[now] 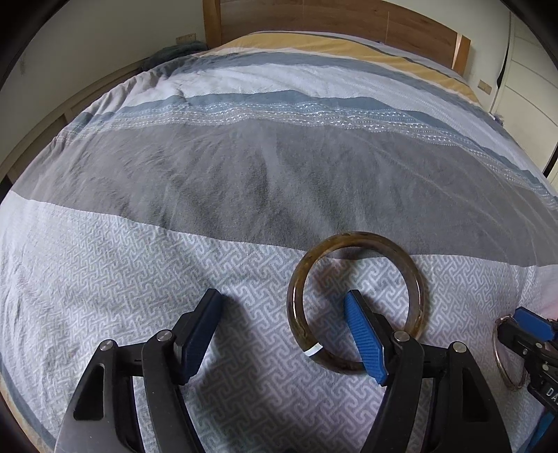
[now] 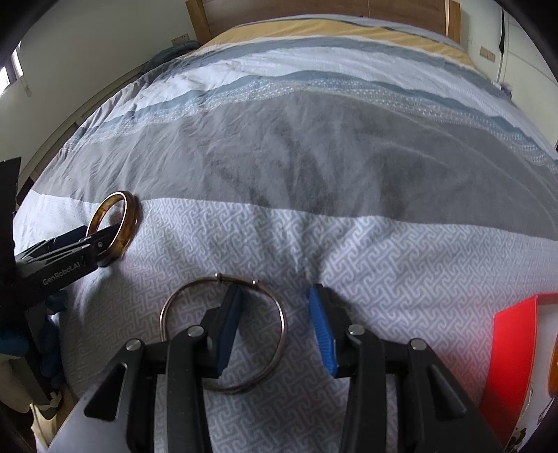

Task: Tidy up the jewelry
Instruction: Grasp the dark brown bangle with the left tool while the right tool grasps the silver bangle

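A brown amber bangle [image 1: 355,240] lies on the patterned bed cover; it also shows in the right wrist view [image 2: 128,223]. My left gripper [image 1: 284,301] is open, with its right finger inside the bangle and its left finger outside it. A thin silver wire bangle [image 2: 279,313] lies on the cover; its edge shows in the left wrist view [image 1: 499,352]. My right gripper [image 2: 275,296] is open, with its left finger inside the silver bangle and its right finger outside it. Neither bangle is clamped.
The striped grey, blue and white bed cover [image 1: 244,156] stretches ahead to a wooden headboard [image 1: 314,17]. A red box [image 2: 512,352] stands at the right edge of the right wrist view. White wardrobe doors [image 1: 526,69] are at the far right.
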Action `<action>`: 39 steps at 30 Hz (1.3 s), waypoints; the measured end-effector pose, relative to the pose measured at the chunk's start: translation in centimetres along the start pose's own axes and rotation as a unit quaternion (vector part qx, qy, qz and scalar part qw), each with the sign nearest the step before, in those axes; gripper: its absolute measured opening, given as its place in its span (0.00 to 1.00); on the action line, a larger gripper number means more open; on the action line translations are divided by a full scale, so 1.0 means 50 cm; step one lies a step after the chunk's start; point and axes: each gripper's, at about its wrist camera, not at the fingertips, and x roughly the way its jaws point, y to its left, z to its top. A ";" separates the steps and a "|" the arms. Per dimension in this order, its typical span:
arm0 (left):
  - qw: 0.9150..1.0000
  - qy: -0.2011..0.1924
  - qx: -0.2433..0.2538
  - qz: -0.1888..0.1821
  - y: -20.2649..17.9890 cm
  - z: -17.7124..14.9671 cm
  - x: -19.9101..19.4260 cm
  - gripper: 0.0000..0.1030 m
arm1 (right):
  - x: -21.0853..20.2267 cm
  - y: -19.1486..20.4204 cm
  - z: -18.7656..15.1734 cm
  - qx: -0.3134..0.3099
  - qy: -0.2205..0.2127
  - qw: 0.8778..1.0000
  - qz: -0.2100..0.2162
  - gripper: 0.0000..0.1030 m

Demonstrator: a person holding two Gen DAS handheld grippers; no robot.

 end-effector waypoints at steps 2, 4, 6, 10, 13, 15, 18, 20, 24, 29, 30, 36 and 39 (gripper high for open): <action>1.000 -0.002 -0.001 -0.004 0.002 0.000 0.002 0.70 | 0.003 0.003 0.003 -0.001 -0.011 1.000 -0.005 0.36; 1.000 -0.005 -0.003 -0.009 0.005 -0.001 0.003 0.70 | 0.004 0.004 0.004 0.000 -0.021 1.000 -0.009 0.32; 1.000 -0.010 -0.002 -0.010 0.004 -0.002 0.004 0.70 | 0.006 0.006 0.006 0.000 -0.028 1.000 -0.012 0.27; 1.000 -0.015 0.001 -0.011 0.003 -0.004 0.003 0.70 | 0.009 0.003 0.010 0.004 -0.035 0.999 -0.007 0.18; 1.000 -0.019 0.000 -0.013 0.002 -0.004 0.002 0.70 | 0.008 0.004 0.008 0.002 -0.040 0.999 -0.009 0.16; 1.000 -0.020 0.000 -0.013 0.003 -0.004 0.002 0.70 | 0.007 0.006 0.007 0.000 -0.043 0.999 -0.011 0.16; 1.000 -0.021 0.001 -0.012 0.002 -0.004 0.002 0.70 | 0.006 0.008 0.005 -0.003 -0.046 0.999 -0.012 0.15; 1.000 -0.022 0.002 -0.011 0.000 -0.003 0.001 0.69 | 0.004 0.011 0.004 -0.006 -0.047 0.999 -0.013 0.15; 1.000 -0.025 0.009 -0.012 -0.005 -0.003 -0.006 0.52 | -0.003 0.018 0.006 -0.014 -0.048 0.999 -0.012 0.10; 0.999 -0.023 0.019 -0.027 -0.016 -0.001 -0.023 0.11 | -0.026 0.022 0.006 -0.014 -0.053 0.999 -0.003 0.06; 0.999 -0.021 0.019 -0.034 -0.018 -0.001 -0.027 0.11 | -0.031 0.021 0.005 -0.012 -0.053 0.999 -0.002 0.06; 0.998 -0.020 0.030 -0.050 -0.036 -0.012 -0.070 0.10 | -0.073 0.022 -0.003 -0.012 -0.059 0.998 0.005 0.05; 0.998 -0.024 0.035 -0.049 -0.046 -0.018 -0.100 0.10 | -0.106 0.030 -0.005 -0.018 -0.066 0.998 0.007 0.05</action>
